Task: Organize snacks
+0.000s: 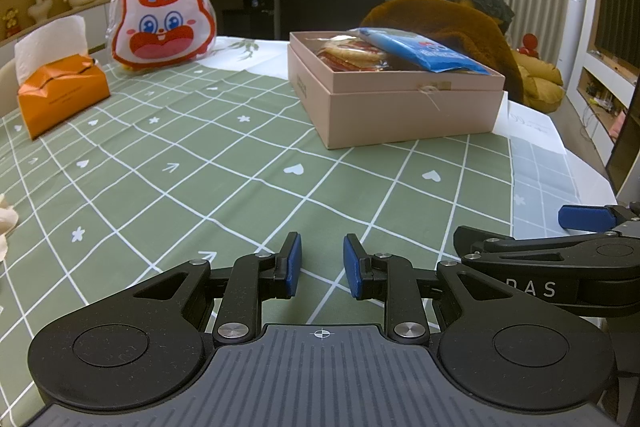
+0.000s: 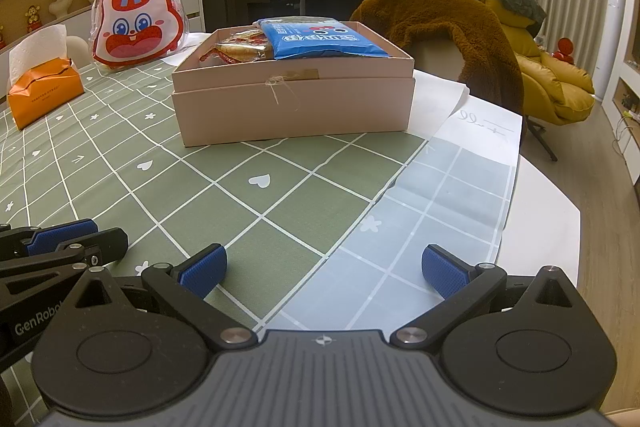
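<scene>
We see the pink box (image 2: pixel 294 107) far on the surface (image 2: pixel 280 203), with a blue snack packet (image 2: pixel 320 41) inside. Our left hand-held gripper (image 1: pixel 320 265) stands slightly parted, empty; our right hand-held gripper (image 2: pixel 324 271) is spread wide, empty.

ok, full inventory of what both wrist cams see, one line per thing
box: 1, pink, open, mid-table
blue snack packet: 1, in box, right side
wrapped snacks: a few, red and yellow, in box, left side
rabbit pouch: 1, red and white, far left
tissue pack: 1, orange, left edge
tablecloth: 1, green grid
left gripper: narrow gap, empty
right gripper: wide open, empty
</scene>
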### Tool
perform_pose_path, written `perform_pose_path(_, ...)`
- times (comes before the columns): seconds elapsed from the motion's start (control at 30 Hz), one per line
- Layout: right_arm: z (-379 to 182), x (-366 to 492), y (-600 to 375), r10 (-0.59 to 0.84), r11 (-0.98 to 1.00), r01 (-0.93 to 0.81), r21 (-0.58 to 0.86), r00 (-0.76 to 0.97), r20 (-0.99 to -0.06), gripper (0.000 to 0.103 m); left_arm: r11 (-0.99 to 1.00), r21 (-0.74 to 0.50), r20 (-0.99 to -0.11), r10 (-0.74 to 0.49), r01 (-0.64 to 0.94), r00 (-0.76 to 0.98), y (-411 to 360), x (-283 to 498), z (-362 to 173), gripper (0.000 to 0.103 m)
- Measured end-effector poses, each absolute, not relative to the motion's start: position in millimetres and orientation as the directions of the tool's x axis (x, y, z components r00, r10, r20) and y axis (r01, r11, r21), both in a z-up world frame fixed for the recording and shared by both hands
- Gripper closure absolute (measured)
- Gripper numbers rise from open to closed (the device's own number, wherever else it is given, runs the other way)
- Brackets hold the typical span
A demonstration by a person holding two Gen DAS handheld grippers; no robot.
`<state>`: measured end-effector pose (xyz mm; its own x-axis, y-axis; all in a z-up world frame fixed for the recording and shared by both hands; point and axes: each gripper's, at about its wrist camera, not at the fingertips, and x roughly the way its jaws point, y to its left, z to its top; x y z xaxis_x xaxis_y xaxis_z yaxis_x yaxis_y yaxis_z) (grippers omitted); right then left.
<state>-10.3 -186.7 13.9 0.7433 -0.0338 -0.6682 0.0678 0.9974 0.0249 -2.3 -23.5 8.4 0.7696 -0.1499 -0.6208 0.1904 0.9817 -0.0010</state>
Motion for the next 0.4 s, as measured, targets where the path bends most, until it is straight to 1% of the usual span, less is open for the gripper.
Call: perform_pose_path(0.4,14.0,-10.5,-186.5,-0.034,0.997,0.068,0.025,0.743,-0.668,0.000,0.981,-0.017,-0.620,-0.161,0.193,0.768,-23.0,-2.2,8.8,0.075)
